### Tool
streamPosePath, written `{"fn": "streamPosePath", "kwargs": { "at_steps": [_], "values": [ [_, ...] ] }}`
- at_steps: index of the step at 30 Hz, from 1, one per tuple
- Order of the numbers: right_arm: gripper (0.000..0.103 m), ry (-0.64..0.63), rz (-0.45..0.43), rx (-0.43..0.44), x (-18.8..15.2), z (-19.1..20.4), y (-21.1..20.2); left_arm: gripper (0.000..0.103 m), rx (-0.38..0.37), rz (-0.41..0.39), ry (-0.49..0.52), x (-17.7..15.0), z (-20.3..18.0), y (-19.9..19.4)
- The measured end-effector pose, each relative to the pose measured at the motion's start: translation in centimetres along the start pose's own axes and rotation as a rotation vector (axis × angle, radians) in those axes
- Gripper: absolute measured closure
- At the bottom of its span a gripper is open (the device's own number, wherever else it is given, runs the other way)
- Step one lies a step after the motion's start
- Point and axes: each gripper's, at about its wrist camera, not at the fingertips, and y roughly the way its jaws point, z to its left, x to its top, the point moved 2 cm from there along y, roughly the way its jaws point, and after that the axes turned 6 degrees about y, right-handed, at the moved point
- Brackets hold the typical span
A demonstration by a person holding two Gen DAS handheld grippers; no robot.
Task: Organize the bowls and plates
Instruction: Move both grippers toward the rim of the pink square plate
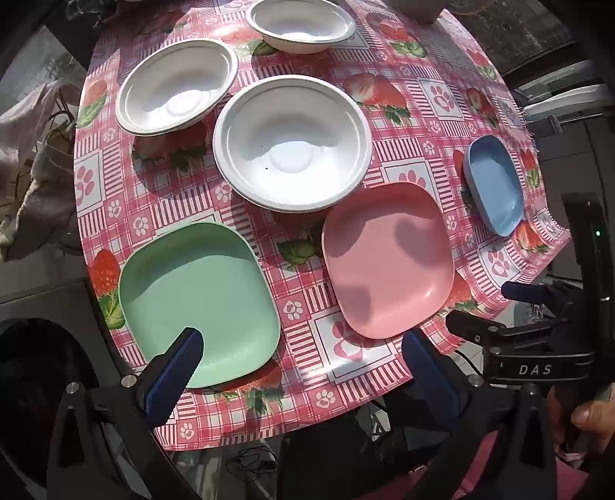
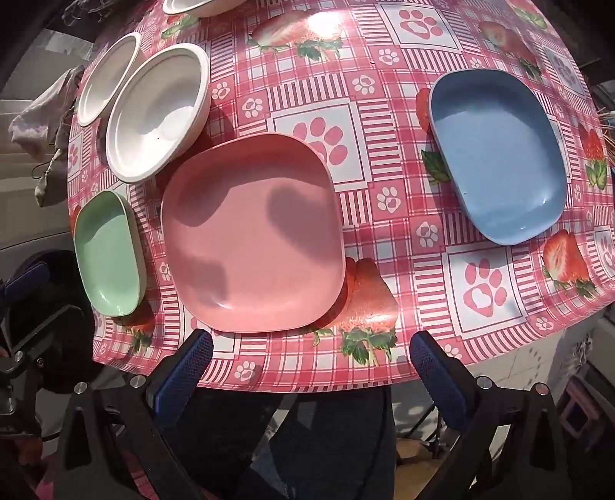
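Hovering above the near table edge, both grippers point steeply down with nothing between their jaws. Left gripper [image 1: 300, 357]: jaws at full spread, blue pads bare; 1 pad overlaps the near rim of the green plate [image 1: 198, 304] in the lower left of the left wrist view, but I cannot tell that it touches. Right gripper [image 2: 311, 357]: jaws equally wide, empty, lower centre of the right wrist view, just short of the pink plate [image 2: 251, 234].

Layout on the tablecloth [image 2: 384, 115] with its strawberry and paw print:
- 3 coloured plates in a row along the near edge: green, pink, and the blue plate [image 2: 497, 155] at the right, well apart from the pink one.
- 3 white bowls behind them: the nearest bowl [image 1: 292, 142] at frame centre in the left wrist view, almost touching the pink plate; a second bowl [image 1: 177, 86] upper left; a third bowl [image 1: 301, 25] at the top edge.

Nothing is stacked yet, so the task appears at its start. Judgement: wide jaws suit the plates' broad rims, and each gripper sits over its closest plate, likely so that plates get nested into 1 pile, bowls into another. Thin rims lying flat may be hard to pinch.
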Motion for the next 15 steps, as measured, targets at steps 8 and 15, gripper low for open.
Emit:
{"fn": "streamPosePath", "kwargs": {
  "at_steps": [8,15],
  "values": [
    [0.000,-0.005,0.015,0.003,0.0,-0.4,1.0,0.000,0.030,0.003,-0.015,0.3,0.2,0.6],
    [0.000,-0.009,0.035,0.011,-0.1,-0.5,2.1,0.000,0.056,0.036,-0.040,1.4,0.6,2.3]
  ]
}}
